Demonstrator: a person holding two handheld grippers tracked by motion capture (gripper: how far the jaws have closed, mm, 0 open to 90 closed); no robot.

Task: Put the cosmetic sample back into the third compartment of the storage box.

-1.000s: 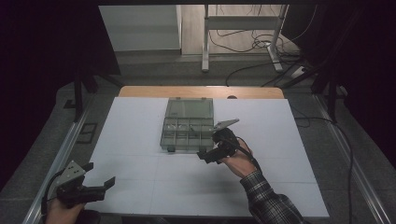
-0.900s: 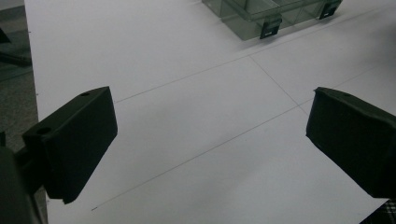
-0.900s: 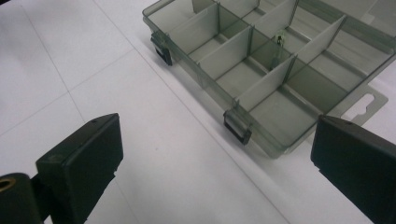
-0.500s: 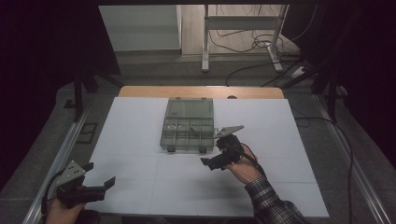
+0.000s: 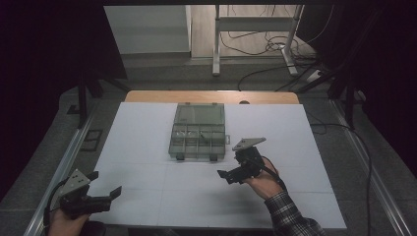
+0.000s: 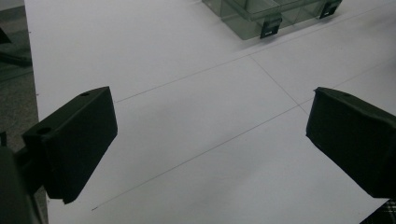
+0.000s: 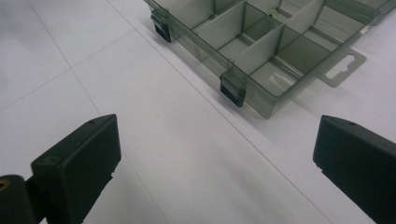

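A clear grey compartment box [image 5: 198,140] lies open at the middle of the white table top [image 5: 147,147], its lid [image 5: 200,114] folded back flat. My right gripper [image 5: 227,176] is open and empty, a short way in front of the box's right corner. From its own camera the right gripper [image 7: 215,163] has both jaws spread wide, facing the box [image 7: 261,42] and its black latches [image 7: 233,91]. My left gripper [image 5: 104,183] is open and empty at the near left corner. In its own view the left gripper [image 6: 210,140] stands over bare table, the box [image 6: 275,14] far ahead.
A hang tab [image 7: 341,67] sticks out of the box's side. The table's left edge [image 6: 32,70] runs close beside the left gripper. Behind the table are a stand's metal legs [image 5: 216,44] and loose cables [image 5: 265,44] on the floor.
My right gripper has drawn back from the box toward the person and slightly right. The left gripper has stayed put.
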